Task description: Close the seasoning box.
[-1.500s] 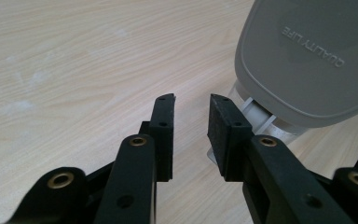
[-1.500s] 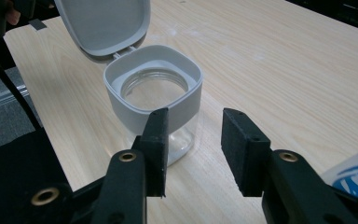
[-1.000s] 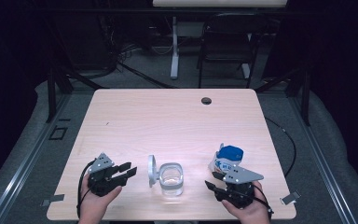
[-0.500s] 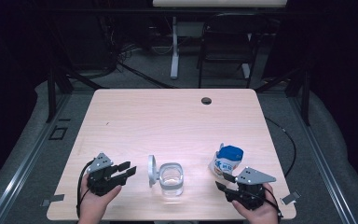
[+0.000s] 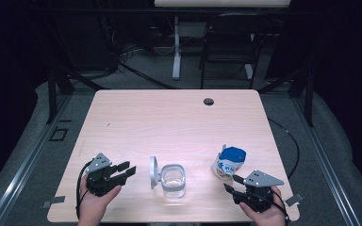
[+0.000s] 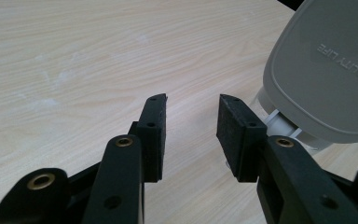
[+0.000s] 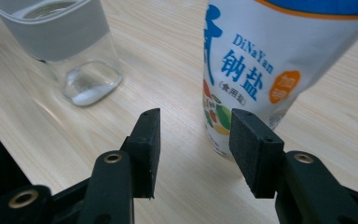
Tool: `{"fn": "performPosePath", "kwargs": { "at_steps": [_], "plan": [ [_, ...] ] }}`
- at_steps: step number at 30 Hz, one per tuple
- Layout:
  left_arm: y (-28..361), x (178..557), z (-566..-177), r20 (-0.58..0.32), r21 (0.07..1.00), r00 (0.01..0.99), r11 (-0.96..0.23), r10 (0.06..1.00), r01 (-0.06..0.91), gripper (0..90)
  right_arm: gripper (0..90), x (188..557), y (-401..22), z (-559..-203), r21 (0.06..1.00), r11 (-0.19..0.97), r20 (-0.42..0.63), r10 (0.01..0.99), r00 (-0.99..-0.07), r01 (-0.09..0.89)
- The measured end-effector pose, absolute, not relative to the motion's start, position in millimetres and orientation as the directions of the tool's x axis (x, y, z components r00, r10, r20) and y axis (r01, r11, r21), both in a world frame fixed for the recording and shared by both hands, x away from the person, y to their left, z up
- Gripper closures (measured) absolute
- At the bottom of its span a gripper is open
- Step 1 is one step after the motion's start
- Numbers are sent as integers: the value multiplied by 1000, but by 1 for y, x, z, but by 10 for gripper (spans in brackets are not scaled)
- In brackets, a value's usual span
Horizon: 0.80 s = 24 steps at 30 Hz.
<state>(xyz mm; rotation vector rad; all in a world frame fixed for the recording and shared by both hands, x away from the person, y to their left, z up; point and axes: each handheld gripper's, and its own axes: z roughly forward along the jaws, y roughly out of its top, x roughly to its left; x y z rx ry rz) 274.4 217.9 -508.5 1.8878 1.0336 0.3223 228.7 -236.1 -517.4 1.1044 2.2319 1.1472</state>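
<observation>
Both grippers sit empty with jaws apart, the right gripper [image 5: 234, 184] just short of the salt bag [image 5: 228, 163], the left gripper [image 5: 128, 170] beside the glass jar's [image 5: 173, 180] raised lid [image 5: 153, 172].

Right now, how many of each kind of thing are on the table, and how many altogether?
Clear jar: 1
Grey lid: 1
Salt bag: 1
Total: 3

Each black hand-held gripper [image 5: 125, 169] carries a grey three-cornered plate, brass-ringed screw holes, square black pads and a trailing cable
</observation>
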Motion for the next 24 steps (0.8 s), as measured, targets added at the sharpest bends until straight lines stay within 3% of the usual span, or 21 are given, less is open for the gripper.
{"fn": "performPosePath", "kwargs": {
  "at_steps": [24],
  "plan": [
    [218, 276, -512, -192, 817, 604, -215, 774, 536, 625, 382, 246, -244, -532, 807, 319, 3, 839, -545, 496]
  ]
}}
